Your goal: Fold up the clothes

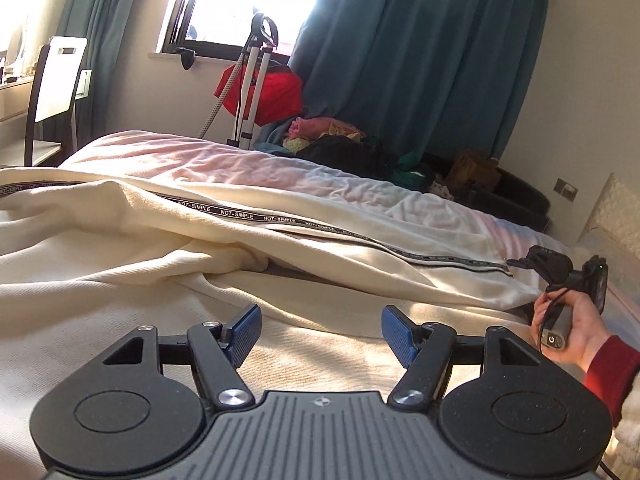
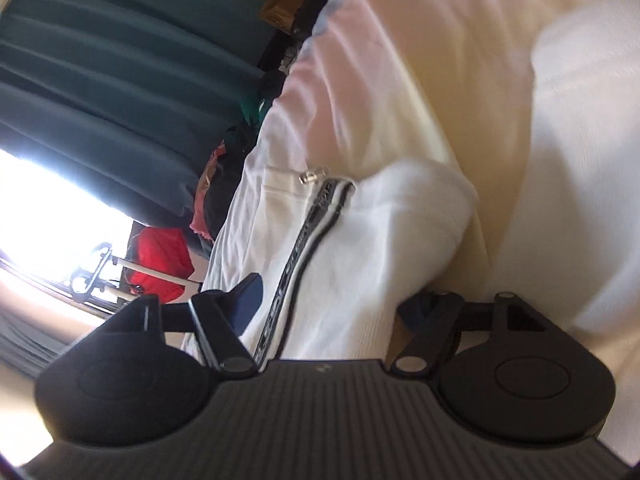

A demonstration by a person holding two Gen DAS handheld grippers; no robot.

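Across the bed (image 1: pixel 248 168), mid-frame: cream garment (image 1: pixel 120 216), unfolded.
Its taped zip edge (image 1: pixel 232 213) runs toward lower right, where the right claw (image 2: pixel 320 300) is grasping the white hem (image 2: pixel 400 216). Left claw (image 1: pixel 320 330) hovers released over bare cloth. Judged barely begun: no finished fold shows. Curtains (image 1: pixel 420 60) hang behind.

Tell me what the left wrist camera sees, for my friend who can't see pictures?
An open left gripper with blue pads hovers over a cream garment with a black NOT-SIMPLE lettered stripe, spread on a bed. At far right, a hand holds the right gripper at the garment's end. Teal curtains hang behind.
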